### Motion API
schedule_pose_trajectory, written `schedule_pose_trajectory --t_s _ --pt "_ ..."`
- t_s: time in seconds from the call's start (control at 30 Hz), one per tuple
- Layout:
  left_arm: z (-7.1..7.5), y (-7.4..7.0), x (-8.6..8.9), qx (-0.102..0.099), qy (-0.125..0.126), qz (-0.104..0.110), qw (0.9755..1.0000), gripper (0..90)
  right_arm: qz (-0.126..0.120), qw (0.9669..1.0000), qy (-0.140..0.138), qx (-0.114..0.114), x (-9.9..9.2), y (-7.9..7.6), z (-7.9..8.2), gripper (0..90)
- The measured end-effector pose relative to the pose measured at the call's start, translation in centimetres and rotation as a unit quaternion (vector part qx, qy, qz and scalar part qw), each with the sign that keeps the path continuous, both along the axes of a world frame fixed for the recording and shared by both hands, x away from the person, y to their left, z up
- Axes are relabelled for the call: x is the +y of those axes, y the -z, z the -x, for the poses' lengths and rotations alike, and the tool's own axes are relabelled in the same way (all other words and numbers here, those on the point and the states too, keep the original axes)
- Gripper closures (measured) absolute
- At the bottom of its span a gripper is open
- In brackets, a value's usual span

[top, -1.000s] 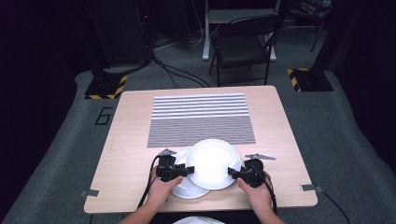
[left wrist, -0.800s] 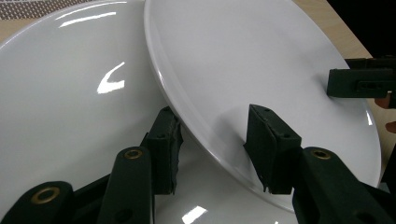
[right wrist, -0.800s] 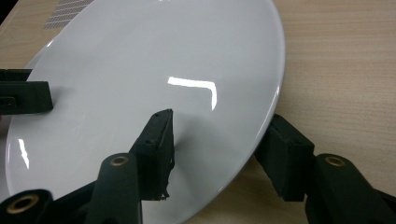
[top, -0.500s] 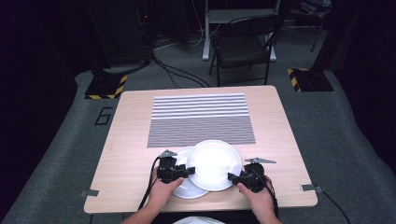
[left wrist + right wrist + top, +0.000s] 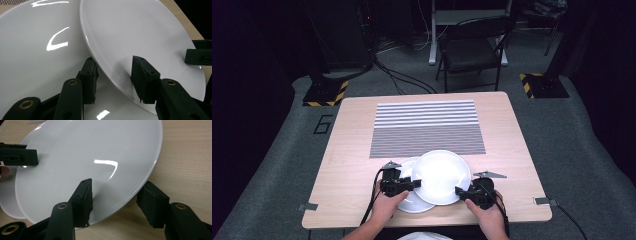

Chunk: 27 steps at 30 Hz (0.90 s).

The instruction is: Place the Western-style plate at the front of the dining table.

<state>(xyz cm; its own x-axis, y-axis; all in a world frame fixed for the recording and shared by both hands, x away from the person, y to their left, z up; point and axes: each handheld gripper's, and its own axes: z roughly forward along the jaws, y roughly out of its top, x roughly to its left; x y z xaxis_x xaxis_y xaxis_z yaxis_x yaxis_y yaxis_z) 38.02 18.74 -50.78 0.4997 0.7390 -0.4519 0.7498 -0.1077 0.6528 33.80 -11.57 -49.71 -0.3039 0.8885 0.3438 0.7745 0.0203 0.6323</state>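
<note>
Two white plates overlap near the table's front edge. The upper plate (image 5: pixel 439 175) (image 5: pixel 140 30) (image 5: pixel 95 152) leans on the lower plate (image 5: pixel 412 204) (image 5: pixel 37 50) (image 5: pixel 7 202). My left gripper (image 5: pixel 414 184) (image 5: pixel 115 67) is at the upper plate's left rim, one pad under the rim and one on top, both touching. My right gripper (image 5: pixel 459 191) (image 5: pixel 117 195) straddles the right rim. Its jaws have just been opening: one finger (image 5: pixel 83 195) rests on the plate's top, the other (image 5: pixel 152 206) stands clear of the edge.
The wooden table (image 5: pixel 352 165) carries a striped mat (image 5: pixel 427 127) behind the plates. Bare wood lies left and right of the hands. A chair (image 5: pixel 472 50) and cables stand on the floor beyond the far edge.
My right gripper has drawn back a little toward the near edge. The plates and the left gripper have stayed put.
</note>
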Motion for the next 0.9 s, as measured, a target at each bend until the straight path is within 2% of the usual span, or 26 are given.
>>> schedule_pose_trajectory --t_s 0.17,0.33,0.57,0.73,0.9 --pt "-0.02 -0.06 0.06 -0.005 -0.005 -0.001 1.0 57.9 0.012 0.9998 -0.004 -0.013 -0.34 -0.24 0.21 49.3" --pt "0.12 -0.24 0.12 -0.008 -0.004 0.002 1.0 59.6 -0.003 1.0 0.009 0.0 -0.94 -0.26 0.13 54.5" --pt "0.14 -0.26 0.16 -0.003 -0.007 0.007 0.9999 59.7 -0.004 0.9999 0.012 0.005 -0.77 -0.22 0.07 54.2" --pt "0.07 -0.43 0.33 -0.007 -0.013 0.004 0.9999 59.6 -0.003 1.0 0.009 0.002 -0.5 -0.23 -0.03 54.1" --pt "0.0 -0.87 0.62 -0.015 -0.019 0.008 0.9997 59.5 -0.016 0.9998 0.01 -0.005 -0.21 -0.47 -0.14 54.1"
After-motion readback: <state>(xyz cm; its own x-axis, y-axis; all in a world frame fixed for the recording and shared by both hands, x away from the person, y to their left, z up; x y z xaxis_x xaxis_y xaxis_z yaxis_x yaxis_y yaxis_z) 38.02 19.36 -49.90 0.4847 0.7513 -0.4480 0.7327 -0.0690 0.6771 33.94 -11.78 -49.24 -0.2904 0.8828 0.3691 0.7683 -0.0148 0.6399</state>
